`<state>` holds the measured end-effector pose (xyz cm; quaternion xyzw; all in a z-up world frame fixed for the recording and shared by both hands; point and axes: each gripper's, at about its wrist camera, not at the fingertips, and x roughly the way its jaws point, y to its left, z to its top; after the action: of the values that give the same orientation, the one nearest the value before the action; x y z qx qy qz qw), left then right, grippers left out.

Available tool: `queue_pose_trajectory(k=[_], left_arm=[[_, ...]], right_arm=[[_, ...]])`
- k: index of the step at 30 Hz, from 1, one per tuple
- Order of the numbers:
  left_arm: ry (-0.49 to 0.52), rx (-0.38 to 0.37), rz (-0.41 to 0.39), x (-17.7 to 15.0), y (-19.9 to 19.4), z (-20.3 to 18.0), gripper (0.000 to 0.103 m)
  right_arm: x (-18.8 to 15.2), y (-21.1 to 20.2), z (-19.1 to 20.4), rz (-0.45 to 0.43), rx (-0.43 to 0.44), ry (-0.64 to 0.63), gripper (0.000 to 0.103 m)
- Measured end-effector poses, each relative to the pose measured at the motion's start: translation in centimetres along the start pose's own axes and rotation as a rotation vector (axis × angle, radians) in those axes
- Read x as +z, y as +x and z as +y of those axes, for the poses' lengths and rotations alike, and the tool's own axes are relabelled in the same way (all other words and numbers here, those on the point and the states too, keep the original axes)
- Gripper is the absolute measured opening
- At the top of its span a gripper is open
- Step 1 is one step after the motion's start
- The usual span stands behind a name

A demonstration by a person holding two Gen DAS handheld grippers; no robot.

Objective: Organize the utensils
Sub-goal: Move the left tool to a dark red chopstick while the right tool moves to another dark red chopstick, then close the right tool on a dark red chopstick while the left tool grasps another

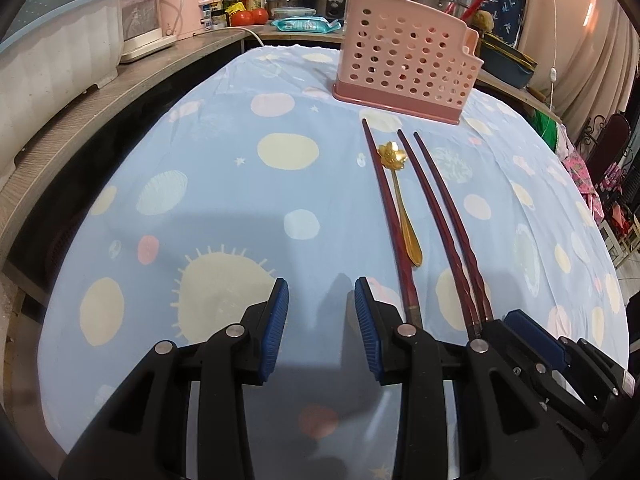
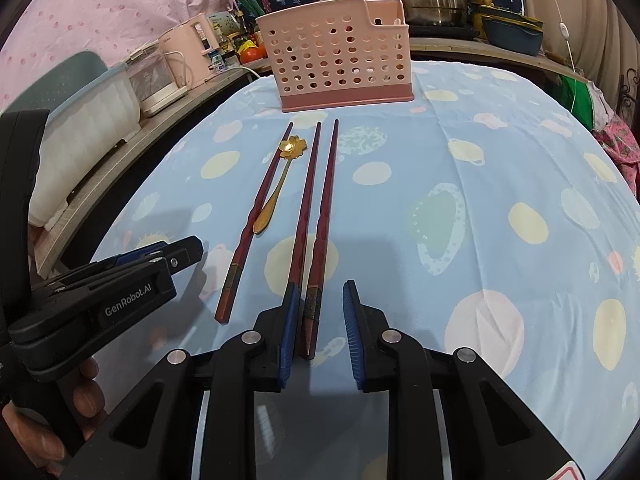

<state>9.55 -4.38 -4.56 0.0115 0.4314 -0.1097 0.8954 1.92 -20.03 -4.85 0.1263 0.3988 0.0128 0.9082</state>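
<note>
Dark-red lacquered wooden chopsticks (image 2: 320, 216) between right gripper (image 2: 320, 320) pads.
Jaws partly open, gripping nothing; left gripper (image 1: 321, 320) gapes empty beside them.

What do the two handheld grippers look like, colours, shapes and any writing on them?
Both match: the left gripper and right gripper have black angular plastic linkage arms with triangular cutouts and round silver pivot pins. Each finger ends in a ribbed blue pad. The left gripper's side bears white lettering reading GenRobot.AI. No cables show. No sleeve is visible.
</note>
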Motion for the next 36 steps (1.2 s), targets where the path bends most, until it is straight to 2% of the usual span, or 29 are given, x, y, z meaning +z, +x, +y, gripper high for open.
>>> queue_pose_trajectory(k=[9, 15, 29, 33, 36], left_arm=[[0.014, -0.012, 0.01, -0.4, 0.1, -0.7, 0.033], [0.025, -0.026, 0.015, -0.5, 0.0, -1.2, 0.035], [0.04, -0.064, 0.02, -0.8, -0.2, -2.7, 0.038], [0.031, -0.081, 0.012, -0.6, -0.6, -2.8, 0.046], [0.043, -0.095, 0.0, -0.5, -1.0, -3.3, 0.046]], right_arm=[[-0.3, 0.2, -0.2, 0.005, -0.023, -0.013, 0.016], [-0.3, 0.1, -0.8, 0.004, -0.025, -0.003, 0.007], [-0.5, -0.3, -1.4, -0.004, -0.028, 0.018, 0.007], [-0.4, -0.3, -1.6, -0.005, -0.03, 0.026, 0.007], [-0.5, -0.4, -1.8, -0.006, -0.03, 0.034, 0.007]])
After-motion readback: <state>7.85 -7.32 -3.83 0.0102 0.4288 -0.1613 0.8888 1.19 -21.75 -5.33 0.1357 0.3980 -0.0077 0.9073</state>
